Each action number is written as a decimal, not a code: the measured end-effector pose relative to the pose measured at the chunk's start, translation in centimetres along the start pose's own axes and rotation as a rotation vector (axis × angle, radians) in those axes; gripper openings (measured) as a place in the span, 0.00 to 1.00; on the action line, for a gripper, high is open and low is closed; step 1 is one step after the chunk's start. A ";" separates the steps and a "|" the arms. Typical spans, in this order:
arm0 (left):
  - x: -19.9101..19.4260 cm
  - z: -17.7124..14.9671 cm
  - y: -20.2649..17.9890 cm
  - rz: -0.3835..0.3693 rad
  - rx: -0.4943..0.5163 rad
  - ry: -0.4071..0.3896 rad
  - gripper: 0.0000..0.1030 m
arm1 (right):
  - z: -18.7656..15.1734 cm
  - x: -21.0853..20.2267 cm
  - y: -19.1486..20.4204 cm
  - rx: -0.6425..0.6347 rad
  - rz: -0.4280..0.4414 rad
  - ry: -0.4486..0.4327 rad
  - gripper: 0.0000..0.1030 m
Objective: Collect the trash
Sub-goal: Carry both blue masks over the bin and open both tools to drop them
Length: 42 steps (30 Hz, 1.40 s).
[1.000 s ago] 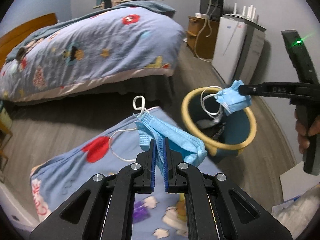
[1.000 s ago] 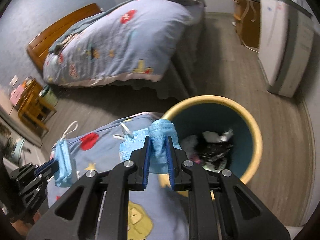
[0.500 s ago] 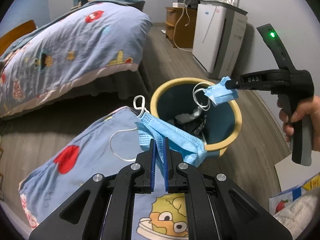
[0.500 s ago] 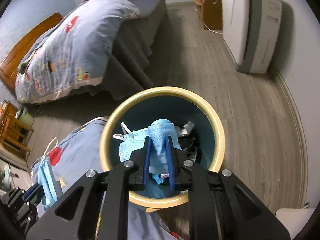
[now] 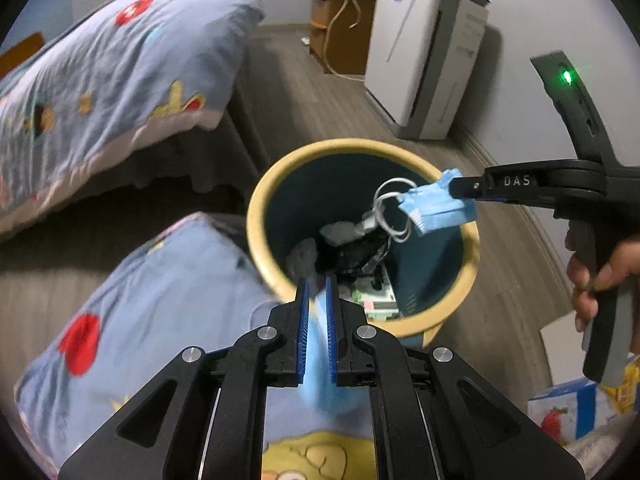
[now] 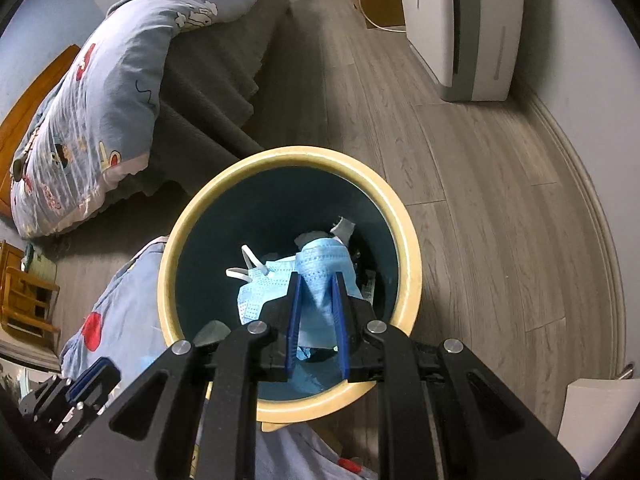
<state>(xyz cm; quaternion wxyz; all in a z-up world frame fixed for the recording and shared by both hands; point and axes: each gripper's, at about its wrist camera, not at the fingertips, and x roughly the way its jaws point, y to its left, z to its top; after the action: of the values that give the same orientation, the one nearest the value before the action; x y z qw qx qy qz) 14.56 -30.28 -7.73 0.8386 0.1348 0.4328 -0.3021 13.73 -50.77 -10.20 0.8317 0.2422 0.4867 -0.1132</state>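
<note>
A round bin with a yellow rim [image 5: 362, 147] and dark teal inside stands on the wood floor, with crumpled trash at its bottom. My left gripper [image 5: 316, 290] is shut on a blue face mask [image 5: 318, 376], blurred, hanging between and below the pads just short of the bin's near rim. My right gripper [image 6: 318, 280] is shut on a second blue face mask [image 6: 324, 258] directly over the bin's mouth [image 6: 280, 160]; its white ear loops [image 6: 246, 266] dangle to the left. In the left wrist view that mask [image 5: 436, 208] hangs above the bin's right side, held by a hand [image 5: 592, 276].
A bed with a blue cartoon quilt [image 5: 100, 76] lies to the left. A printed blue cushion [image 5: 132, 320] sits against the bin. A white appliance [image 5: 420, 60] and wooden cabinet [image 5: 340, 28] stand by the far wall. A strawberry-printed box [image 5: 568, 412] lies at lower right.
Both grippers have come in over the bin and sunk. The right mask now hangs inside the rim's outline. The left mask has swung back from ahead of the fingertips to under the pads.
</note>
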 end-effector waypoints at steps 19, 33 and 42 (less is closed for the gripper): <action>5.8 -6.8 1.8 0.116 -0.029 0.208 0.40 | 0.2 0.1 0.5 -0.012 0.043 0.011 0.14; 1.0 0.1 -0.1 0.049 0.032 -0.073 0.18 | 0.2 0.2 0.5 -0.008 0.031 0.010 0.14; 0.7 2.9 -0.3 0.008 0.018 -0.103 0.58 | 0.6 -0.4 0.1 0.025 0.055 -0.031 0.48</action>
<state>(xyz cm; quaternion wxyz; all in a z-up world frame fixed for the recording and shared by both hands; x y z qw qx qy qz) 16.56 -32.18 -6.60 0.8597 0.1283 0.3858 -0.3092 14.03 -50.97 -9.60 0.8389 0.2641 0.4652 -0.1003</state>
